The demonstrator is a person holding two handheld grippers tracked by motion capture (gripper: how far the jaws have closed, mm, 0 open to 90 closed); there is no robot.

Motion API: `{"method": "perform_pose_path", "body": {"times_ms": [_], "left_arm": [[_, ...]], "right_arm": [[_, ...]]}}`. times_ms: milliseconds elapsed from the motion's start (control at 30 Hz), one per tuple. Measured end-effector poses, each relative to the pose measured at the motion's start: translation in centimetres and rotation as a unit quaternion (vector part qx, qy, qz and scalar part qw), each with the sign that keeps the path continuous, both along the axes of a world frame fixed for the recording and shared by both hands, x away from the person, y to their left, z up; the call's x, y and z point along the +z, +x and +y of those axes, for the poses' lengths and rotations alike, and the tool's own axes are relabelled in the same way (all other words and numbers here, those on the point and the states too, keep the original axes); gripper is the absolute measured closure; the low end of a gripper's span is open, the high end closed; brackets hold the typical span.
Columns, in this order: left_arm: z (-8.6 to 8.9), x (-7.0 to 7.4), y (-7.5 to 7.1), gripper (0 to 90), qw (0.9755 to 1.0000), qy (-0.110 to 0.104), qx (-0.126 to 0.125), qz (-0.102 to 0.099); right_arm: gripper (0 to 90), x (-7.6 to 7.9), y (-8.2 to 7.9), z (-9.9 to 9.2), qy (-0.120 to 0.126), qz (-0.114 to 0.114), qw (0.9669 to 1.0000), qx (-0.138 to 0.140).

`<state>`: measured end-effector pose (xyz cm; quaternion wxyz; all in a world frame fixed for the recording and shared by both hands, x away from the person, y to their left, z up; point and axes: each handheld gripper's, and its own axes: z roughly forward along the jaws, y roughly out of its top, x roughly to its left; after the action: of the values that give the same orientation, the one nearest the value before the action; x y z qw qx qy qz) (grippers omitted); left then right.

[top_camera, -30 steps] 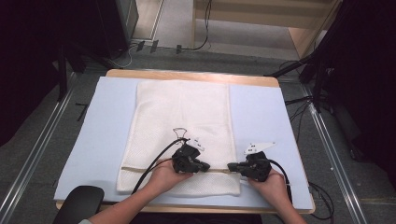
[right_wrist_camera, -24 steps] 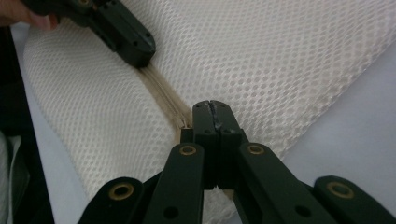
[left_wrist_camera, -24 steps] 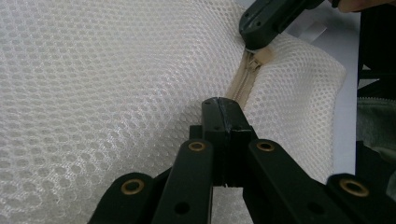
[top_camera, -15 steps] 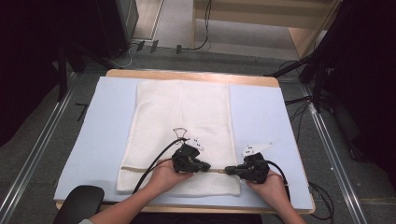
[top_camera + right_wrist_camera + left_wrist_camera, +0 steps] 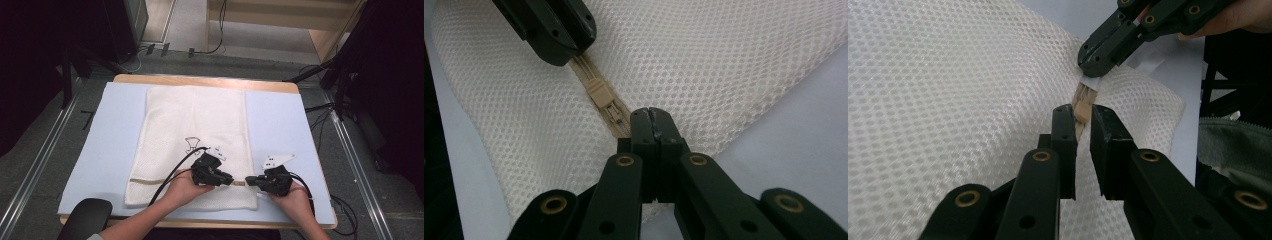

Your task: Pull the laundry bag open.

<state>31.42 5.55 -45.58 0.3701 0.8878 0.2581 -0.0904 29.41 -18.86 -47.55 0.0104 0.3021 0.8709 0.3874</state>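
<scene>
A white mesh bag (image 5: pixel 195 120) lies flat on a blue mat (image 5: pixel 115 130). Its beige zipper (image 5: pixel 150 180) runs across the near end. Both grippers meet tip to tip on that zipper near the bag's right edge. My left gripper (image 5: pixel 233 182) (image 5: pixel 1080 117) has just been opening; its jaws stand slightly apart with the zipper tape between them. Just past its tips sits the beige slider (image 5: pixel 1083 97) (image 5: pixel 599 93). My right gripper (image 5: pixel 247 181) (image 5: pixel 650 116) is shut on the slider's pull tab.
A small black wire shape (image 5: pixel 191 143) lies on the bag's middle. The mat covers a wooden table (image 5: pixel 200 80). A black rounded object (image 5: pixel 85 217) sticks out at the near left corner. Cables and metal rails run along the floor at both sides.
The left gripper has edged slightly to the right, closer to the right gripper. The right hand has kept still.
</scene>
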Motion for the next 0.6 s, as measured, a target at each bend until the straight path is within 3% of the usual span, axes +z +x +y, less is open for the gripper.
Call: {"method": "perform_pose_path", "body": {"times_ms": [100, 300, 433, 533, 600], "left_arm": [[-0.7, -0.4, -0.1, 78.3, 0.9999, 0.01, -0.005, -0.005], [-1.0, -0.7, 0.1, 75.9, 0.9999, 0.009, 0.002, -0.01], [-1.6, -0.7, -0.2, 78.1, 0.9999, 0.004, -0.001, -0.01], [-2.0, -0.7, -0.3, 79.9, 0.9997, 0.017, -0.007, -0.019], [-2.1, -0.7, -0.2, 80.9, 0.9998, 0.013, -0.003, -0.016]], "right_arm": [[90.0, -0.2, -0.2, -0.1, 0.005, -0.003, 1.0, -0.002], [90.0, -0.3, -0.1, -0.2, 0.01, -0.001, 0.9999, -0.003], [90.0, -0.3, -0.1, -0.2, 0.009, -0.001, 1.0, -0.002], [90.0, -0.2, -0.1, -0.1, 0.006, -0.003, 1.0, -0.002], [90.0, -0.2, -0.1, -0.1, 0.005, -0.004, 1.0, -0.001]]}}
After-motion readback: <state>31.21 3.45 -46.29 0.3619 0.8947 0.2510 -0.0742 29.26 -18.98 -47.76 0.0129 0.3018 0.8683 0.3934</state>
